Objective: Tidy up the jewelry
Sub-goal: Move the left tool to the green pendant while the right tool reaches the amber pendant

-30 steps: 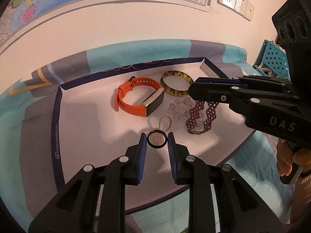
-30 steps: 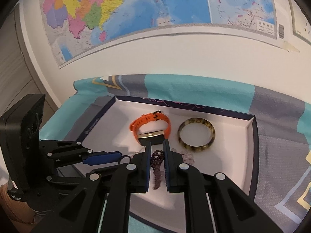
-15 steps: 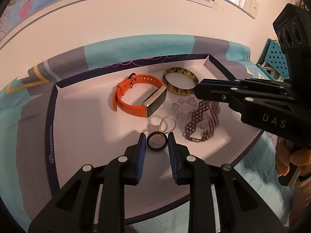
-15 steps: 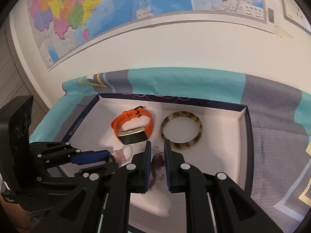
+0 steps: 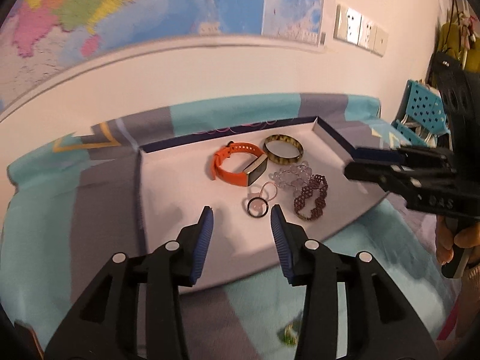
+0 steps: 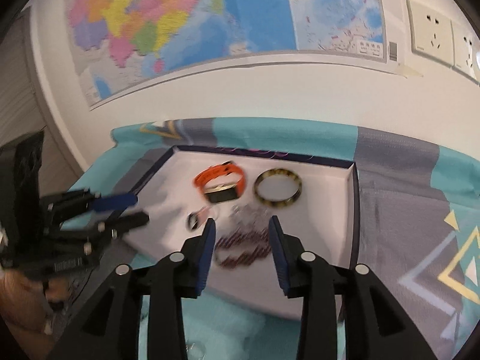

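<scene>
A white tray (image 5: 228, 133) with a dark blue rim holds an orange watch (image 5: 237, 165), a tortoise bangle (image 5: 283, 150), a clear bead bracelet (image 5: 292, 177) and a thin pink loop (image 5: 268, 190). A black ring (image 5: 257, 207) lies free on the tray just past my left gripper (image 5: 241, 219), whose jaws are opening with nothing between them. In the right wrist view the maroon beaded bracelet (image 6: 243, 249) lies loose on the tray (image 6: 354, 210) below my right gripper (image 6: 241, 228). Its jaws are opening too, with the pads off the bracelet.
The tray rests on a teal and grey patterned cloth (image 5: 90, 210). A map and wall sockets (image 5: 357, 30) fill the wall behind. A blue perforated crate (image 5: 420, 111) stands at the right. A small green-gold item (image 5: 288, 334) lies on the cloth near me.
Both grippers have opened and drawn back from the tray. The black ring left the left gripper and the maroon bracelet left the right one; both now lie on the tray.
</scene>
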